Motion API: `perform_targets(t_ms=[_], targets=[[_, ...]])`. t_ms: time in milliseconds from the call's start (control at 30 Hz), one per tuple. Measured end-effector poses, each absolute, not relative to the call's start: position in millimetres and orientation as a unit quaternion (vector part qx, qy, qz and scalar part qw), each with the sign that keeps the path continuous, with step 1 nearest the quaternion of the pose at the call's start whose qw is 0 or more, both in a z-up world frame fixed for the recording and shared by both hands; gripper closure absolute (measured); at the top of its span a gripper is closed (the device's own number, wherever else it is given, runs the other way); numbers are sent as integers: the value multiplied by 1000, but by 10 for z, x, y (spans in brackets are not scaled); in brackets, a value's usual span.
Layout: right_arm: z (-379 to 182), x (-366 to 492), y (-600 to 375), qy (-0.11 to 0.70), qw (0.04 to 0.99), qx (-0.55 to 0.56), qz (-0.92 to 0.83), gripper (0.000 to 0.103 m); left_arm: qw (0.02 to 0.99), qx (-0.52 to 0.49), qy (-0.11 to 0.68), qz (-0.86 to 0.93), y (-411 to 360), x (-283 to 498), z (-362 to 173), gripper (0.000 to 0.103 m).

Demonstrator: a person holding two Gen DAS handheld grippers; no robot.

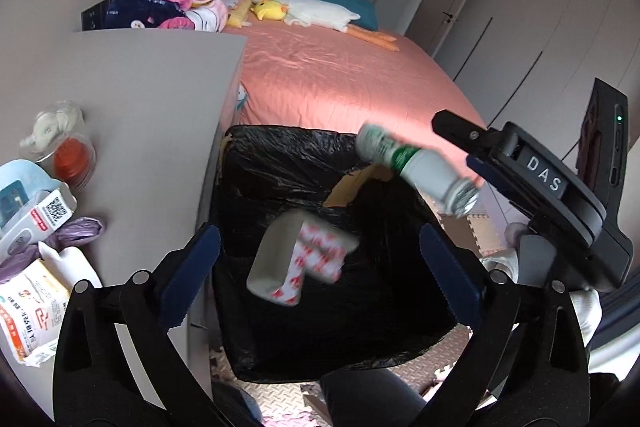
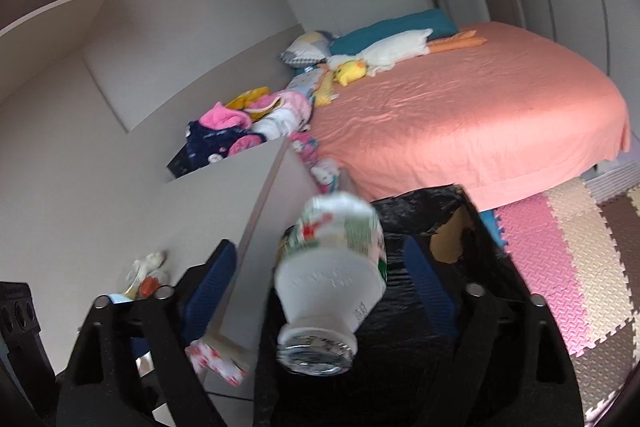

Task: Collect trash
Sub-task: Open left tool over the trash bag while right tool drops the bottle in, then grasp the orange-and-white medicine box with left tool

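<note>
Two claws gape empty over the bin [image 1: 280, 163]: left claw [image 1: 320, 267] above carton [image 1: 296, 263]; right claw [image 2: 320, 279] around bottle [image 2: 332, 279]; keep both centred, so nothing clips the rim.

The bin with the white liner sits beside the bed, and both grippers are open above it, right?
Not quite: the bin has a black liner, as the left wrist view shows. It sits beside the bed, and the left gripper and right gripper are open above it.
</note>
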State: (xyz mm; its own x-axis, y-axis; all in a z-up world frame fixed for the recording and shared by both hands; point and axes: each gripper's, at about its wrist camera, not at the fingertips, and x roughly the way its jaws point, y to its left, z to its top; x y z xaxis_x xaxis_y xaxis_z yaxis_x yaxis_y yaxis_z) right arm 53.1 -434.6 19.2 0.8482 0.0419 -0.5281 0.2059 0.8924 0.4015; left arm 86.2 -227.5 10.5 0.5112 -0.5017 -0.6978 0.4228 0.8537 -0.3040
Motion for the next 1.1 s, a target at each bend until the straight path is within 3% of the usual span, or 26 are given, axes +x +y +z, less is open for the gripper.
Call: perform_targets(t_ms=[567,1100], targets=[[109,593,-4206,291,929,227,-21,13,873,-52,417,-246,-2003,791,78,6],[17,708,-3320,321,927,182,65,13,904,-32,397,-158,-1079,461,149,6]])
